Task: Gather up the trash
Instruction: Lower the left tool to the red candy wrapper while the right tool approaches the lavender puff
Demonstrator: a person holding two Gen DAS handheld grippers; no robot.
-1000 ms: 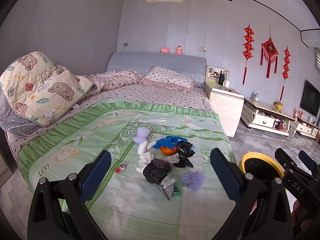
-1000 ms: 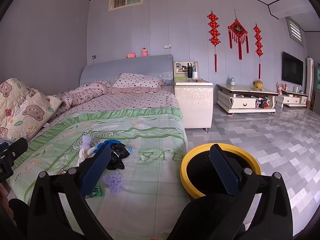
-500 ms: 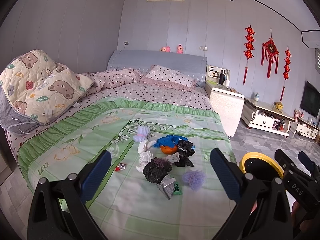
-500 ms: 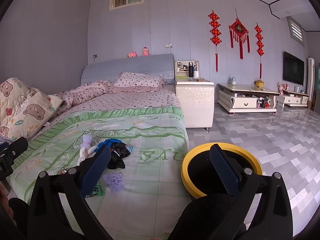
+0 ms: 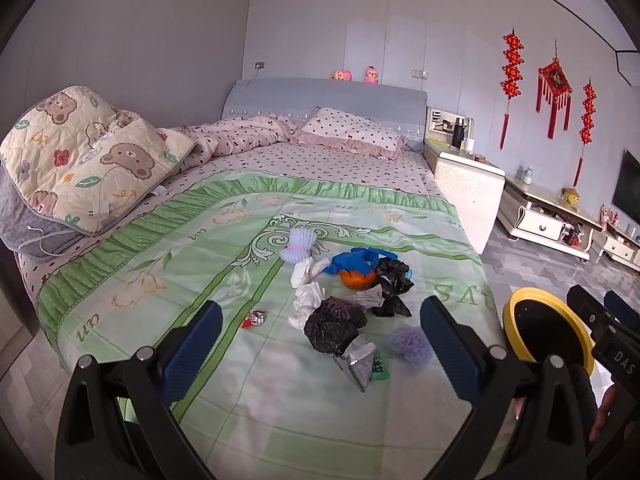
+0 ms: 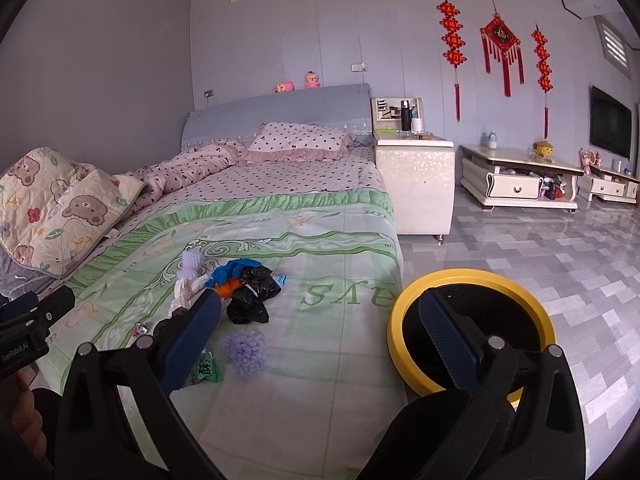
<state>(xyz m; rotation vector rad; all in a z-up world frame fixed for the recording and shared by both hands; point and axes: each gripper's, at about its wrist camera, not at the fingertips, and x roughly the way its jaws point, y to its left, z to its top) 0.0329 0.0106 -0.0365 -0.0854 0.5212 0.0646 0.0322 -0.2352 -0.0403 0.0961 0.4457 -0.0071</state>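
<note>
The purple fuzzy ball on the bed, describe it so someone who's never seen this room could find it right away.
Start at the bed's green floral quilt, then find the litter pile near its foot. The purple fuzzy ball lies alone at the pile's edge nearest the yellow-rimmed bin, beside a silver wrapper. Unlike the black bags nearby, it is pale lilac and bobbly.

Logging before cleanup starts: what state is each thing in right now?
Left claw: open, empty.
Right claw: open, empty.
Bin: open, upright beside the bed.
Trash pile: loose on the green bedspread.
Purple ball: lying apart from the pile.
</note>
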